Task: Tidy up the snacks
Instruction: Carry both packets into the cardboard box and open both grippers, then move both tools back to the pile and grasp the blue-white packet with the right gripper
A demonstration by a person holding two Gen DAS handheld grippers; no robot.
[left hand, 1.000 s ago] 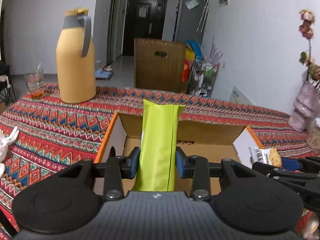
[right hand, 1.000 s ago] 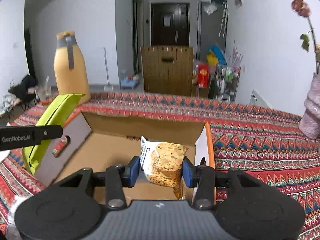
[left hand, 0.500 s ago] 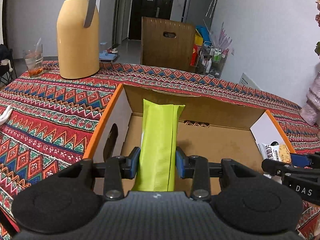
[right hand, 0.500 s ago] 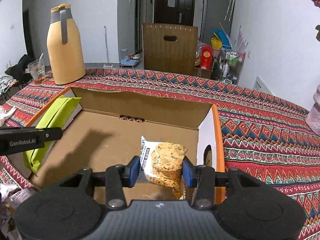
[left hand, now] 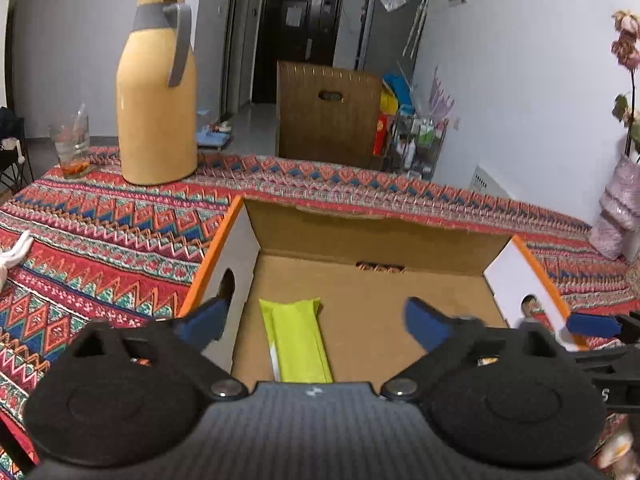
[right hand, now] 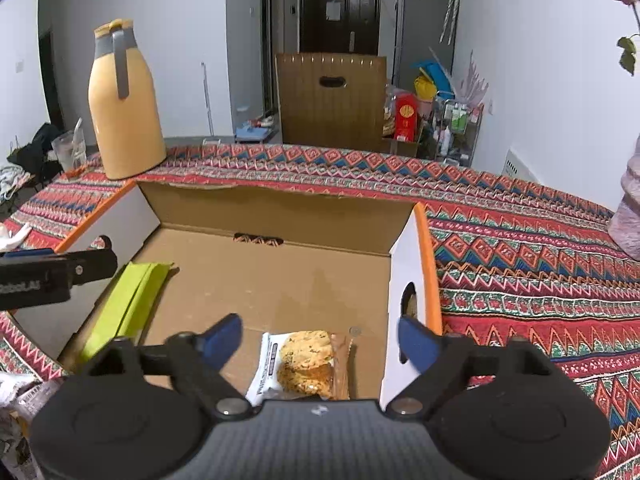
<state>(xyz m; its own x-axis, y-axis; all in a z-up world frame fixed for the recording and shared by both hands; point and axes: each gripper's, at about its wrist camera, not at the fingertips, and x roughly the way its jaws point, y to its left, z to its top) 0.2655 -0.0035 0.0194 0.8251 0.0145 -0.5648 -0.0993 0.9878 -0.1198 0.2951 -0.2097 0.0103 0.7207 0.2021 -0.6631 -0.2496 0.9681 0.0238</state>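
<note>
The green snack pack is lying flat on the floor of the cardboard box near its left wall, and the cookie packet is lying near the right wall. I am opening both the left gripper and right gripper, so the 2 snacks clamped a moment ago are now released, and my hands are becoming free for more.

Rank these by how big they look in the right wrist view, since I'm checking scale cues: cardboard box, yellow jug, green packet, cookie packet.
1. cardboard box
2. yellow jug
3. green packet and cookie packet look alike; the cookie lies nearer the camera, so unranked.
</note>
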